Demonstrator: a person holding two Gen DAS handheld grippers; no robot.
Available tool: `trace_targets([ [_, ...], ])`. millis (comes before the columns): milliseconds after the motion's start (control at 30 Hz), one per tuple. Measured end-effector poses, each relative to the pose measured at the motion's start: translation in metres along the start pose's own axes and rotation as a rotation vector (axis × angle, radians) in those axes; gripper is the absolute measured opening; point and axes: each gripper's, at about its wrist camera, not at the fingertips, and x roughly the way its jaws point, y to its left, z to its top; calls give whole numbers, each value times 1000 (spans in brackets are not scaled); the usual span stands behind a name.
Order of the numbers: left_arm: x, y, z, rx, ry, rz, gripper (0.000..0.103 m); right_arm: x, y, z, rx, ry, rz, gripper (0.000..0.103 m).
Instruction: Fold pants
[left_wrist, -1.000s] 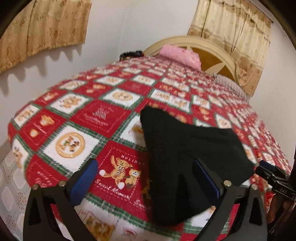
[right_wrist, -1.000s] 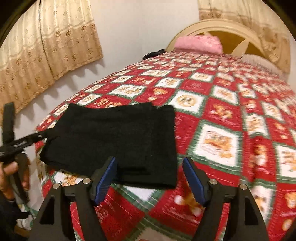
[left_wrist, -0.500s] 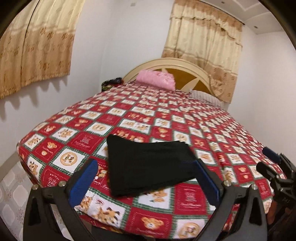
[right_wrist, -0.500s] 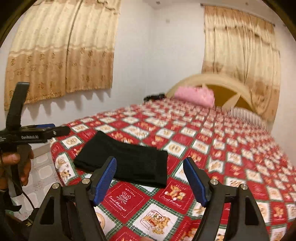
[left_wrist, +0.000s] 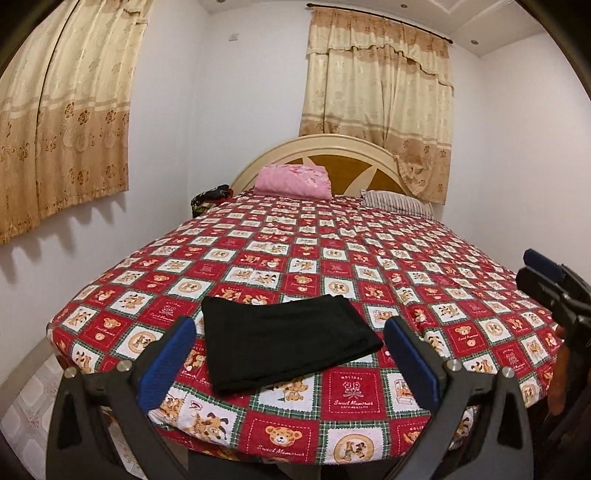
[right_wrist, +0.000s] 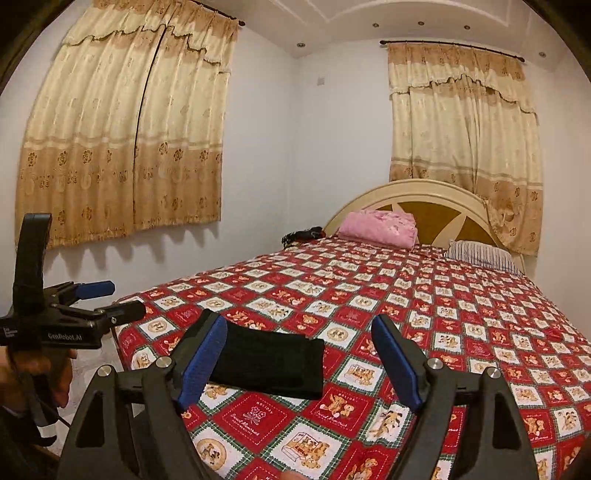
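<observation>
pants (left_wrist: 286, 341): folded, flat on bed (left_wrist: 332, 251) near its foot | left gripper (left_wrist: 290, 356): jaws wide apart, holding nothing | right gripper (right_wrist: 299, 363): jaws opening, nothing between them

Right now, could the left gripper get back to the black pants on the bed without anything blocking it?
Probably yes. The folded black pants lie flat near the foot of the bed, straight ahead of the left gripper. Its jaws stand open and empty, and only bare bedspread shows around the pants.
</observation>
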Motion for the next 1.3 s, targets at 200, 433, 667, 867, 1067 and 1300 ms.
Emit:
trace_targets([
  [200, -3, -3, 0, 1, 4, 3, 103, -5, 3, 1, -7, -24, 7, 82],
  [433, -6, -5, 1, 7, -3, 4, 103, -6, 3, 0, -8, -32, 4, 82],
  [667, -8, -7, 2, 9, -8, 4, 103, -5, 3, -1, -10, -30, -1, 82],
  [867, -10, -6, 5, 12, -10, 3, 103, -7, 3, -1, -9, -34, -2, 82],
  [1067, -9, -5, 5, 13, -7, 3, 103, -7, 3, -1, -14, -30, -4, 83],
  [1300, -8, -4, 4, 19, 1, 3, 103, -6, 3, -2, -18, -28, -7, 83],
])
